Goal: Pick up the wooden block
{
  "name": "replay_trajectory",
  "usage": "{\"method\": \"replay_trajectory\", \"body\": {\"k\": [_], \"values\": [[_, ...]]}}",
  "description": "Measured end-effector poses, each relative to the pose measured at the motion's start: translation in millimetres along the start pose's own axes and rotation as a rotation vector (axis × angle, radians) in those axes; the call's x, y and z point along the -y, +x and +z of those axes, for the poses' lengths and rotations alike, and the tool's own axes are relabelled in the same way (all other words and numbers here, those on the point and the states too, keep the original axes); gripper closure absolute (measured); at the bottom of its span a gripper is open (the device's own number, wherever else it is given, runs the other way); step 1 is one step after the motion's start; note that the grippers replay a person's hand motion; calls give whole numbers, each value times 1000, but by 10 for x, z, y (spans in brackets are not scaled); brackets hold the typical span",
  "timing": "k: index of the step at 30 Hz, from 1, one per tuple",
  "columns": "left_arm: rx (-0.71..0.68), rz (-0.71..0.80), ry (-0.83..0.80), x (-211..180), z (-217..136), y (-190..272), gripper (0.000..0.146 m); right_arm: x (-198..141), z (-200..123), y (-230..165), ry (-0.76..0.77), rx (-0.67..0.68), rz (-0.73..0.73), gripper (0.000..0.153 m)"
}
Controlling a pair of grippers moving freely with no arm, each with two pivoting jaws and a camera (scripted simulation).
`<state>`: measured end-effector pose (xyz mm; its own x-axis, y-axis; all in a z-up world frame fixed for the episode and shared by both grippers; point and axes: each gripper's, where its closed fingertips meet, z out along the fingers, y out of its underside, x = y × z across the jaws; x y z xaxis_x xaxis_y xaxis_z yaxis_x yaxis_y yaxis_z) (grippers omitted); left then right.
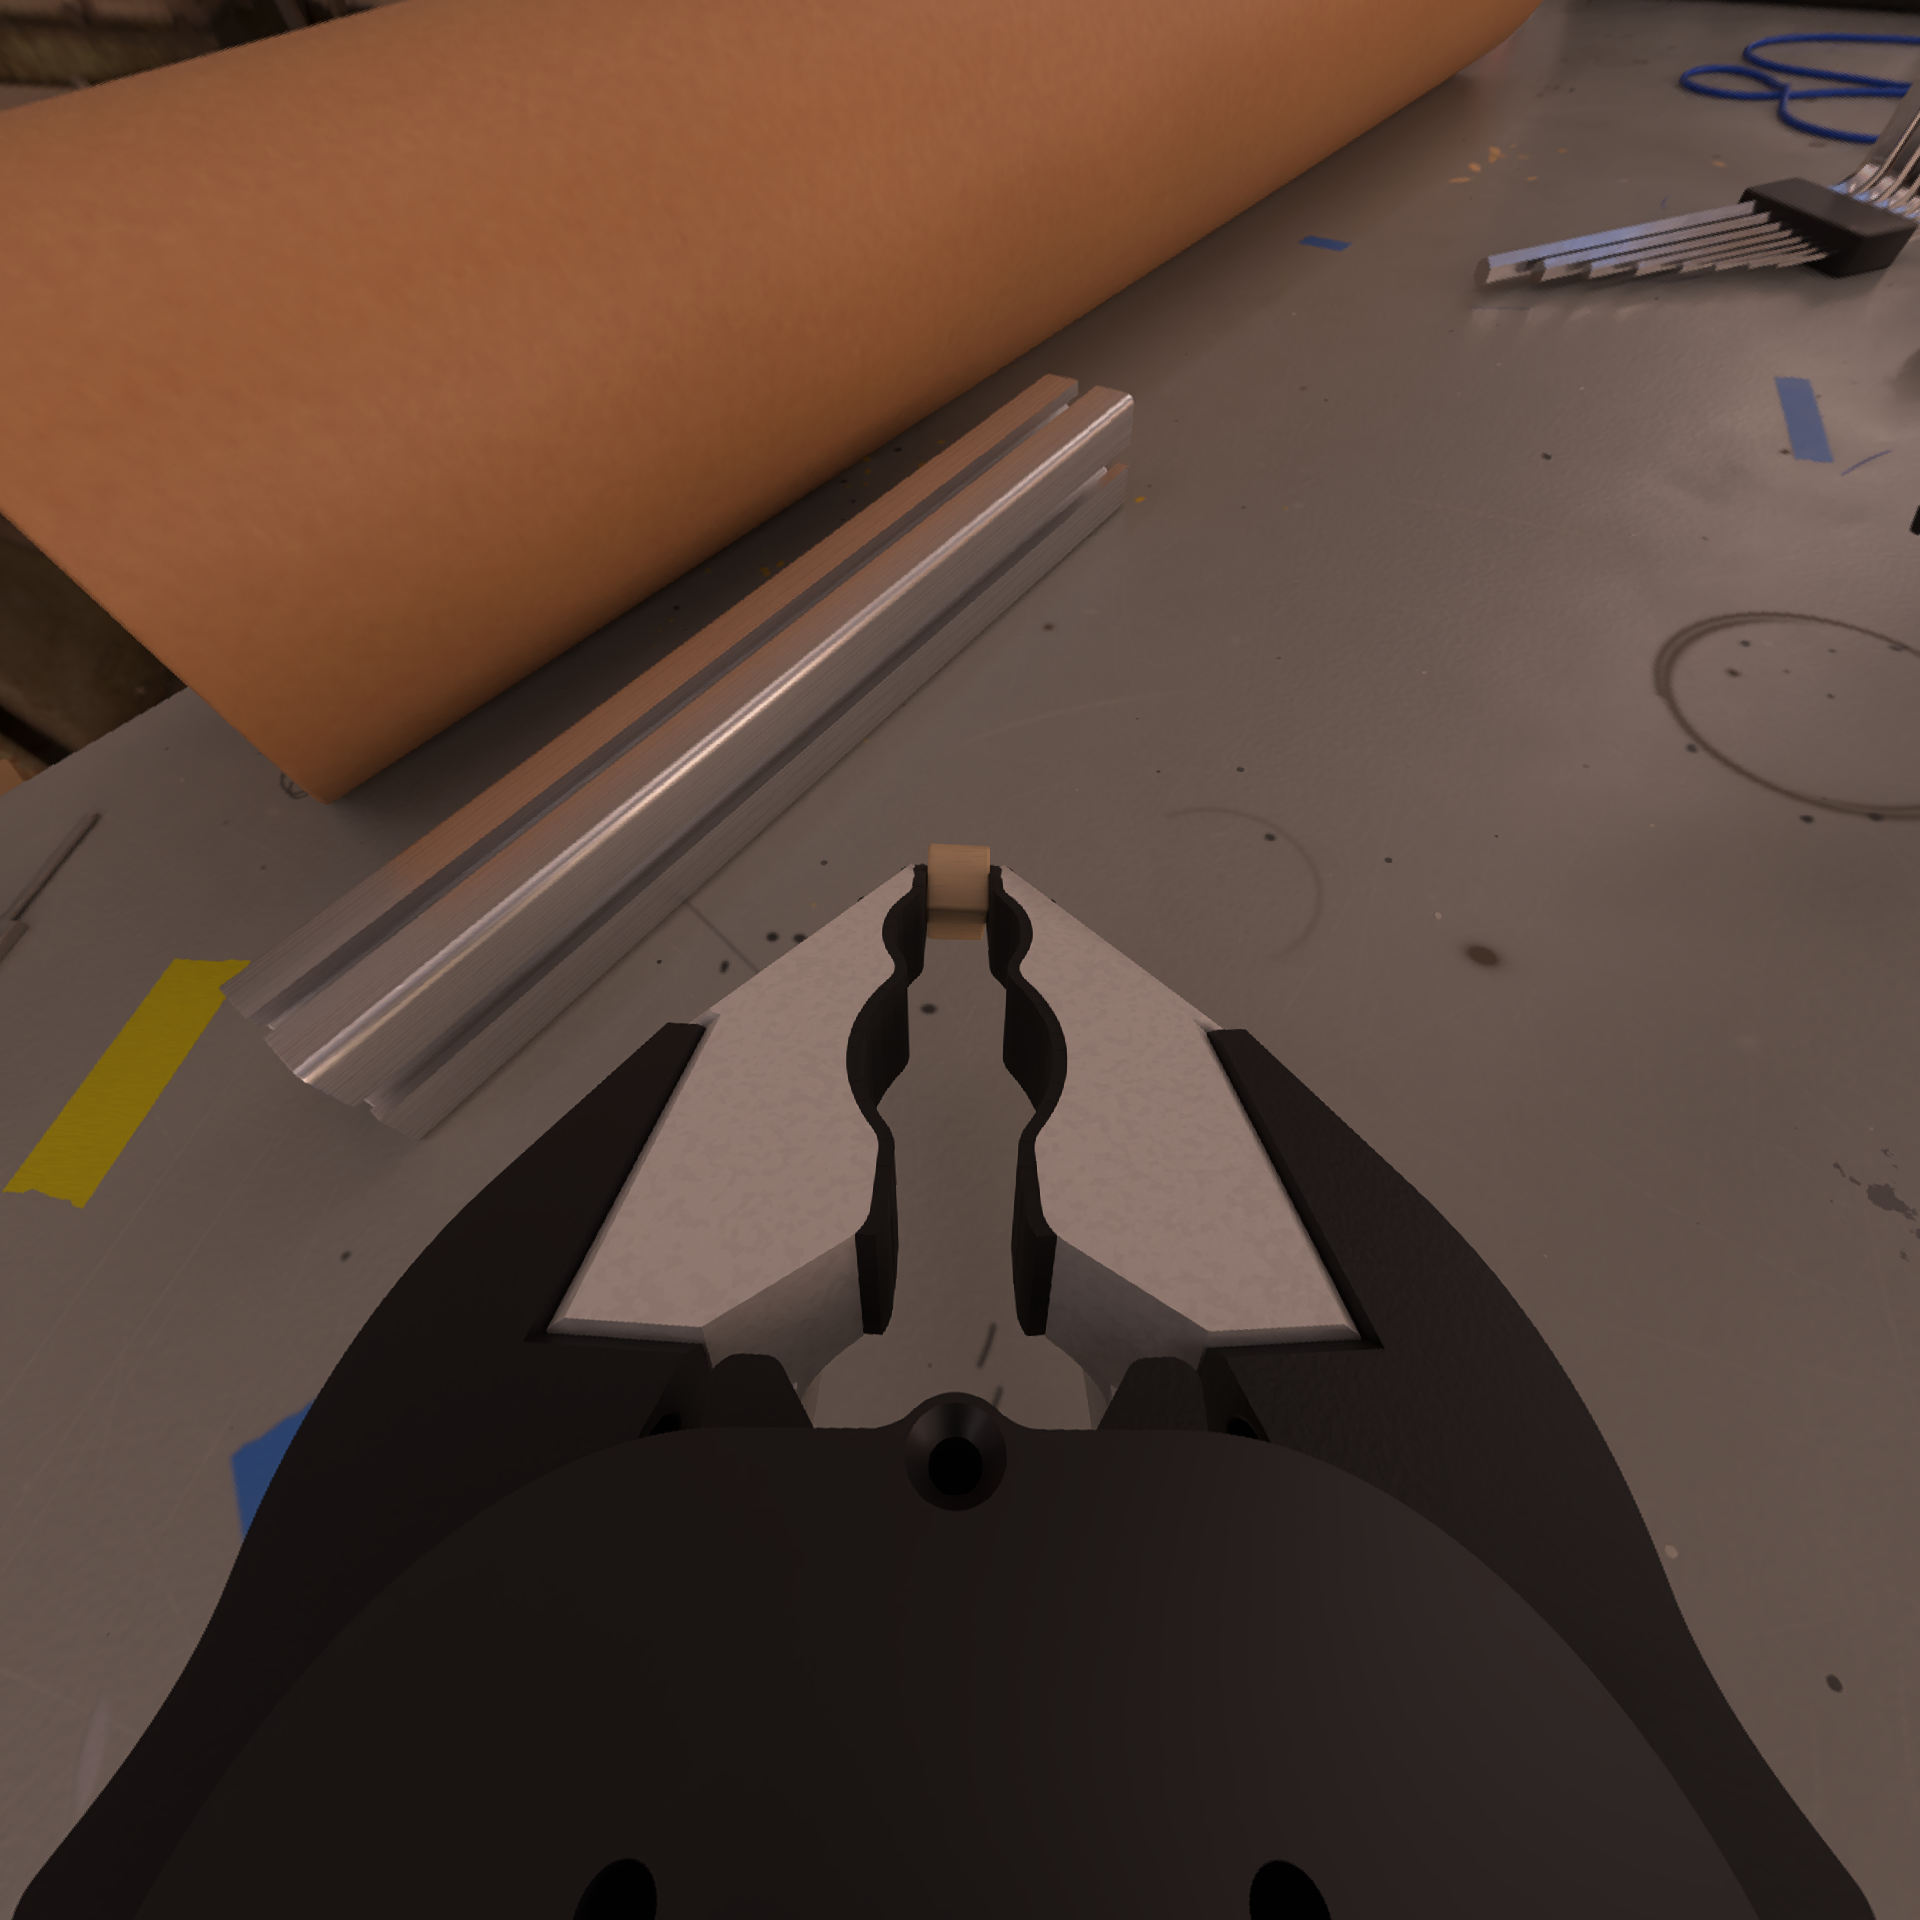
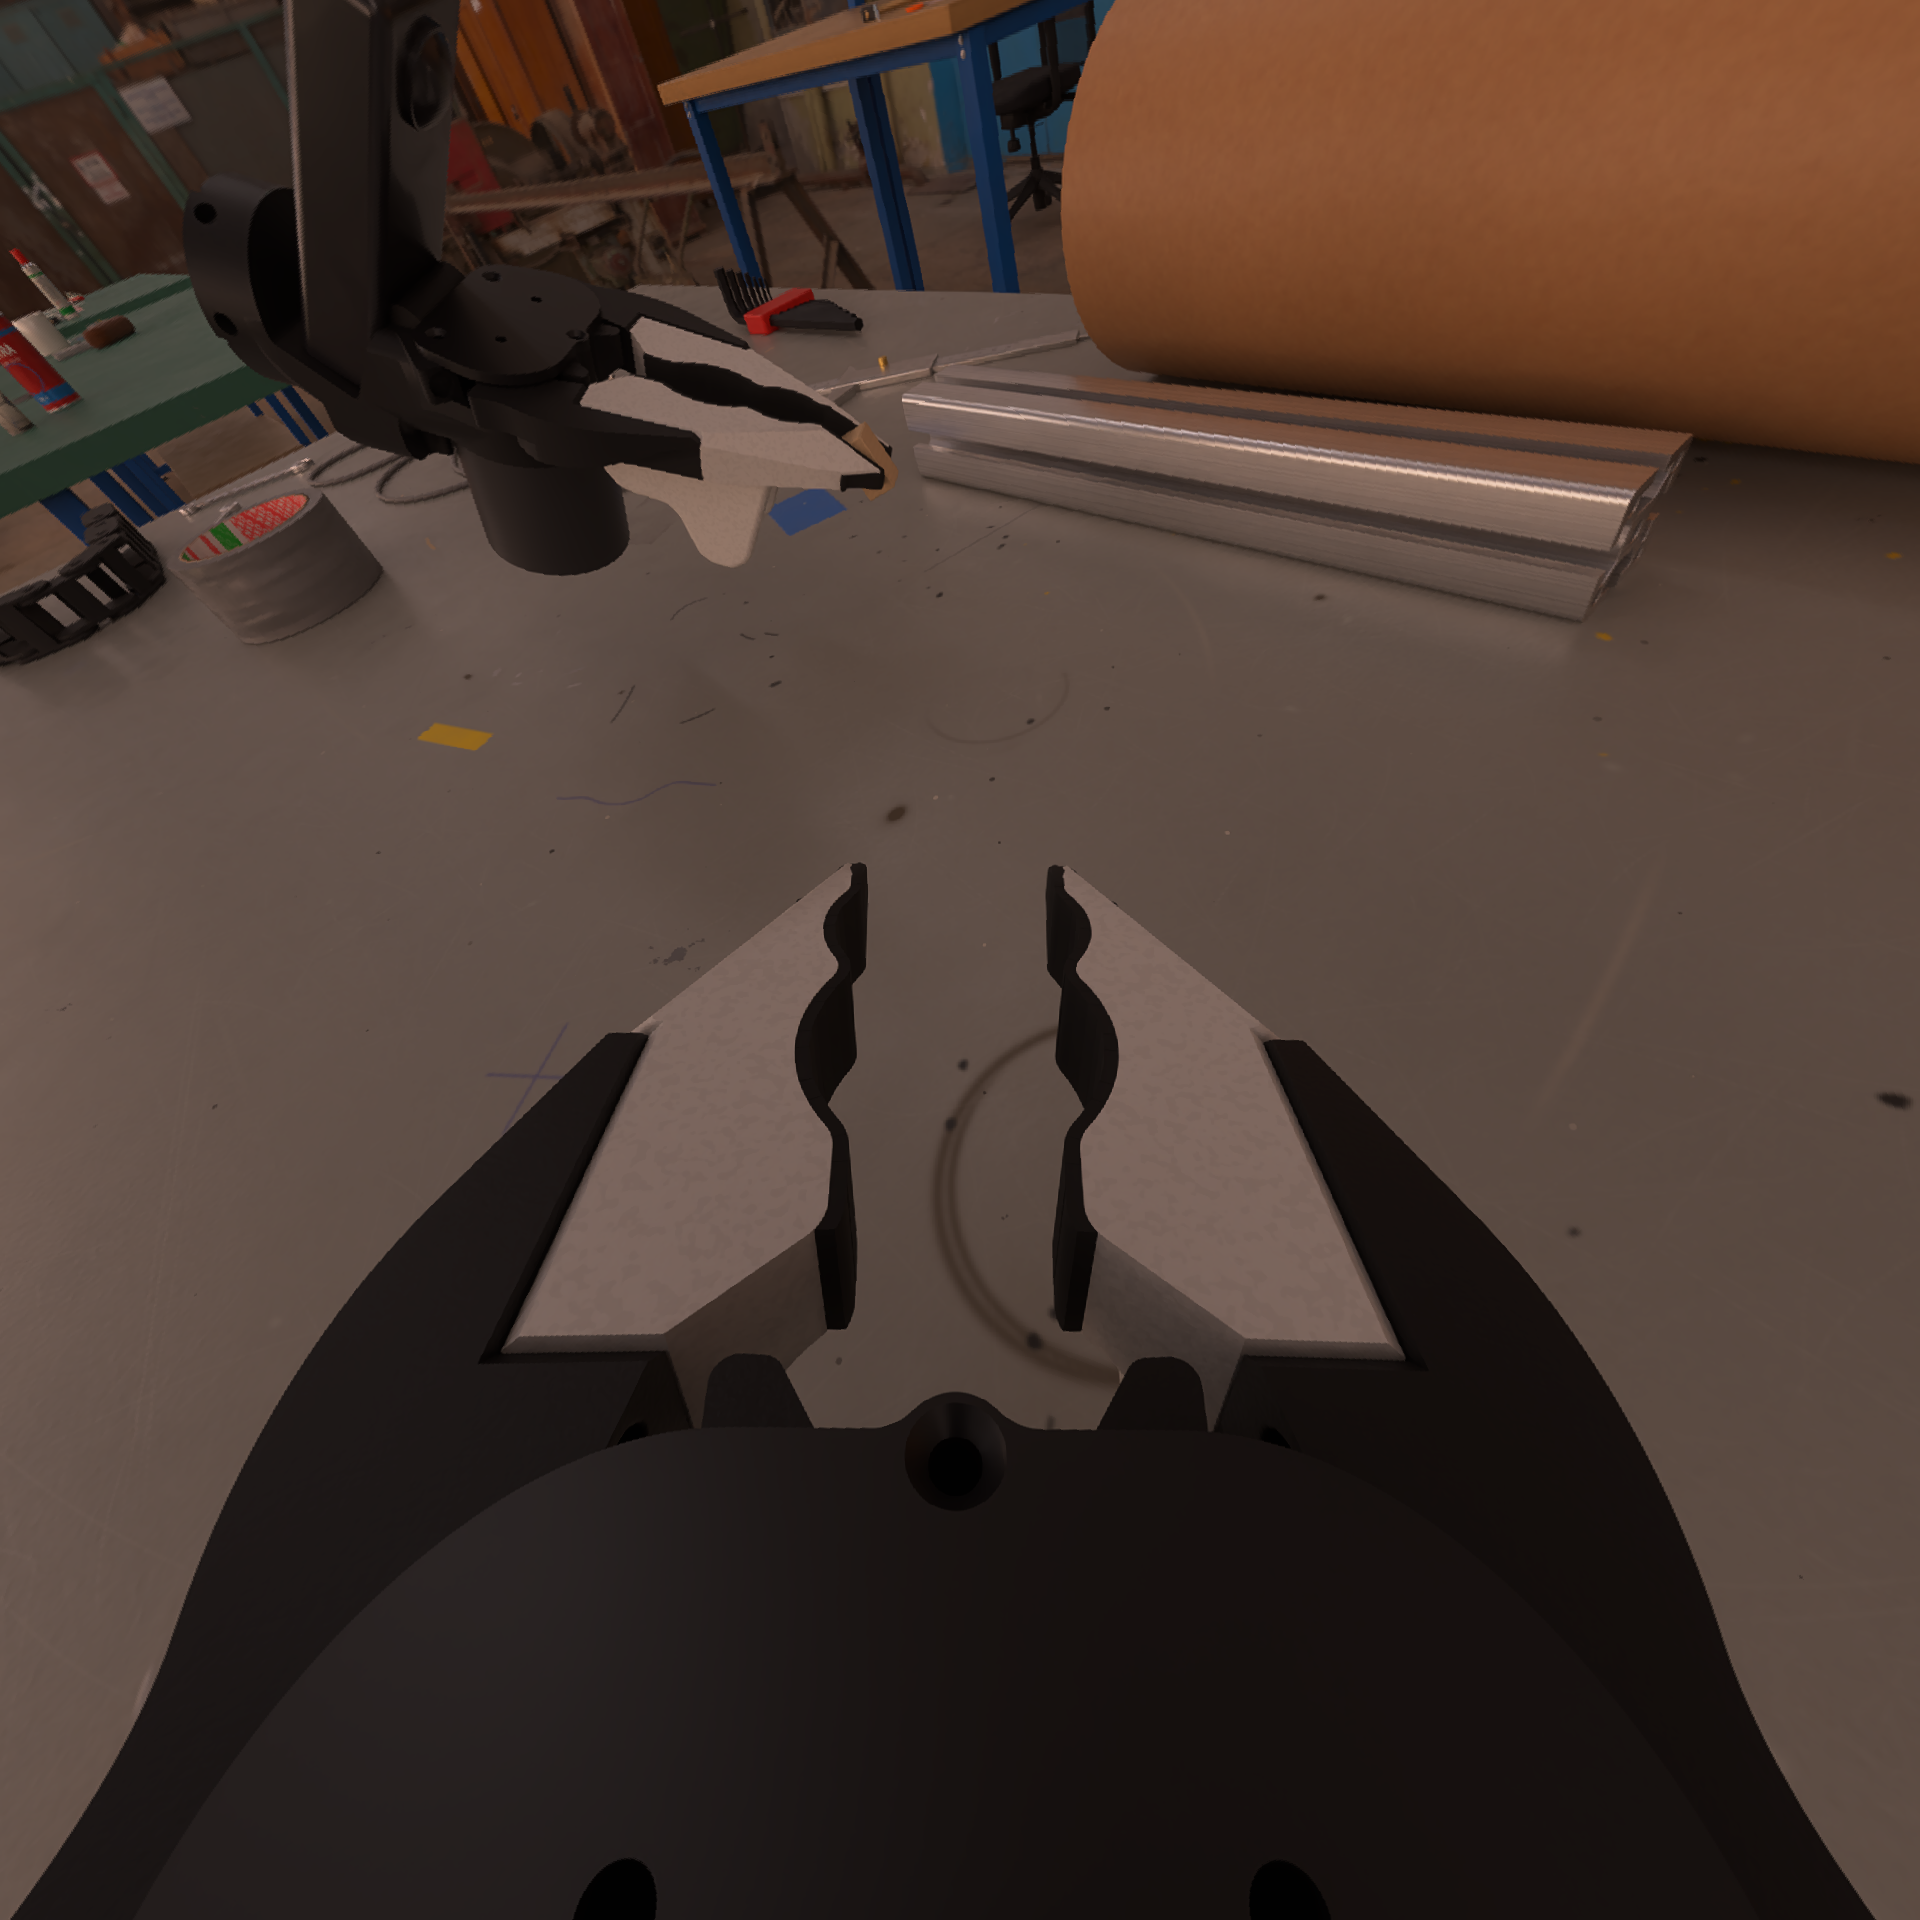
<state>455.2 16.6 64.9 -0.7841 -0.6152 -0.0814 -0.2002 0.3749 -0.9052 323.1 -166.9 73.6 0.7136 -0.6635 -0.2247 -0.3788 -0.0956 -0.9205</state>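
Note:
The wooden block (image 1: 957, 891) is small and pale tan. My left gripper (image 1: 957, 883) is shut on it, pinching it at the very fingertips. In the right wrist view the left gripper (image 2: 871, 457) hangs above the grey table at the upper left, with the block (image 2: 871, 454) showing between its tips, off the surface. My right gripper (image 2: 957, 878) is open and empty, low over the table, well in front of the left one.
An aluminium extrusion bar (image 1: 665, 769) (image 2: 1278, 488) lies beside a large brown cardboard roll (image 1: 623, 343) (image 2: 1496, 197). Hex key sets (image 1: 1704, 244) (image 2: 790, 309), a blue cable (image 1: 1808, 88), a tape roll (image 2: 275, 566) and a black cable chain (image 2: 73, 597) lie on the grey table (image 1: 1351, 831).

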Motion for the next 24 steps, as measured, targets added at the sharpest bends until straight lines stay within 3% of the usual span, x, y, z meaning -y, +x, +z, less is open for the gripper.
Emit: {"method": "replay_trajectory", "body": {"k": [24], "values": [[32, 11, 9, -24, 4, -54, 136, 3, 2, -1, 4, 17, 28, 119]]}}
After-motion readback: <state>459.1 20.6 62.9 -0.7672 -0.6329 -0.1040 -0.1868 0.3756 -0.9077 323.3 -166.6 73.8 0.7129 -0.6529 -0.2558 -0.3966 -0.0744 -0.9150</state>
